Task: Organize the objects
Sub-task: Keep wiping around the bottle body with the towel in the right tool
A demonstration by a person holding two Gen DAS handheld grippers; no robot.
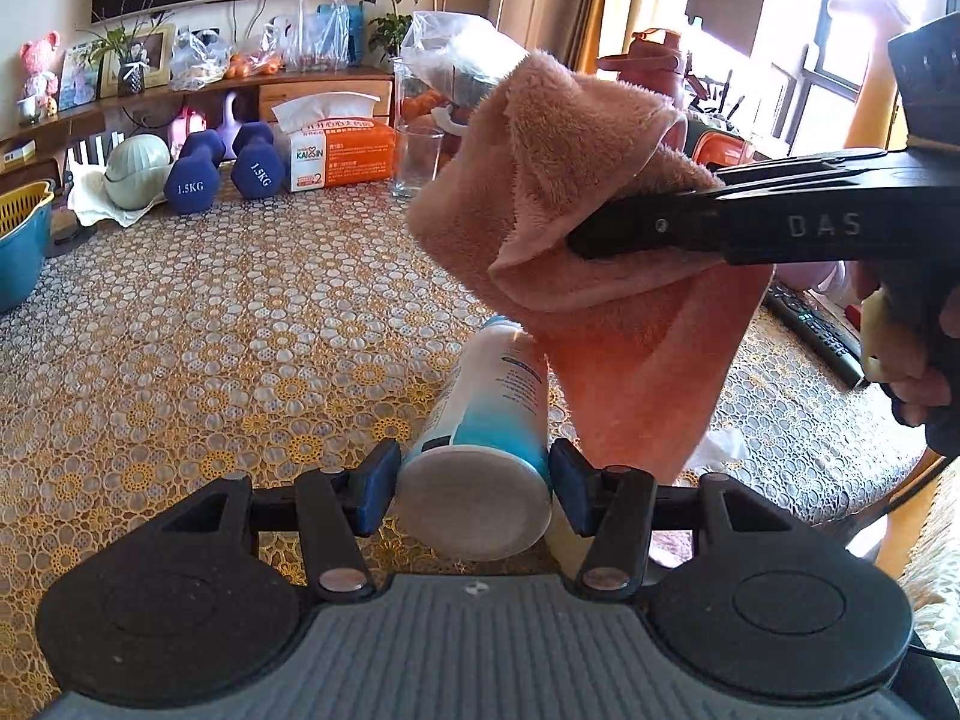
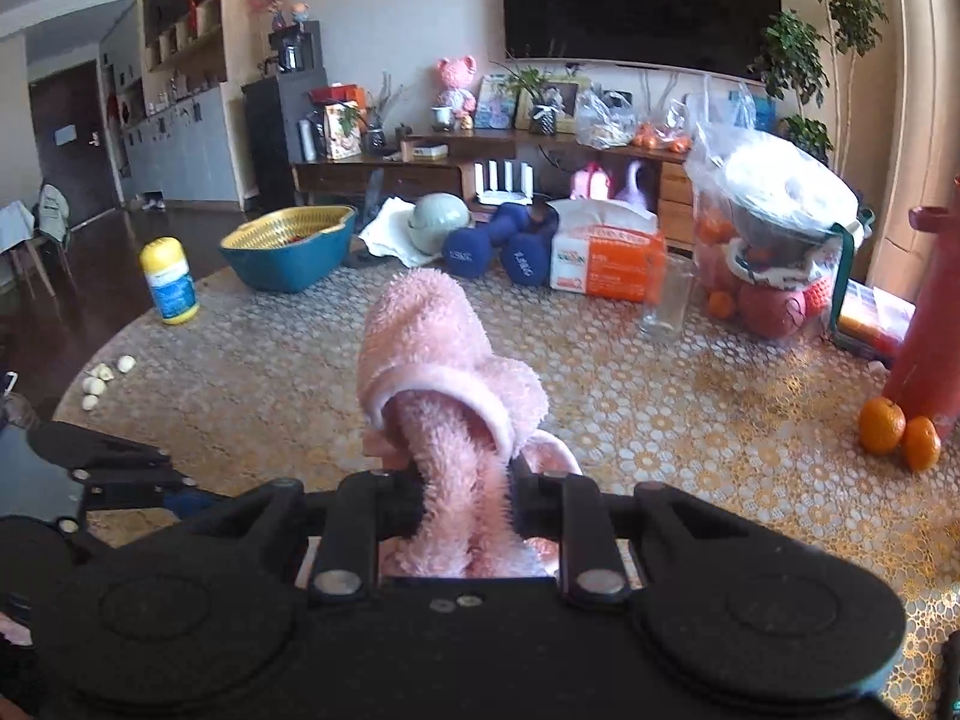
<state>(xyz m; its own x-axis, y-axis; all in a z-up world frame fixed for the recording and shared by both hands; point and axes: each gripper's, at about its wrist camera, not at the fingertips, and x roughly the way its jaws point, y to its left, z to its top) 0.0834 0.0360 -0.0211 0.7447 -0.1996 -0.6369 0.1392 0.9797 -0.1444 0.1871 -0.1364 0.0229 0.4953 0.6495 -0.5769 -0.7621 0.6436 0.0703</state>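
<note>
My left gripper (image 1: 474,489) is shut on a white and blue bottle (image 1: 486,420), held lengthwise with its flat base toward the camera, above the patterned tablecloth (image 1: 210,360). My right gripper (image 2: 462,498) is shut on a pink fluffy towel (image 2: 444,378) that bunches up ahead of the fingers. In the left wrist view the right gripper (image 1: 606,234) comes in from the right, and the towel (image 1: 588,240) hangs from it over the bottle's far end, hiding the cap.
At the table's far side stand two blue dumbbells (image 1: 222,168), a tissue pack (image 1: 336,150), an empty glass (image 1: 417,162), a blue basin with a yellow basket (image 2: 288,246), a yellow-capped bottle (image 2: 170,282), bagged fruit (image 2: 768,228), two oranges (image 2: 897,429), and a remote (image 1: 816,330).
</note>
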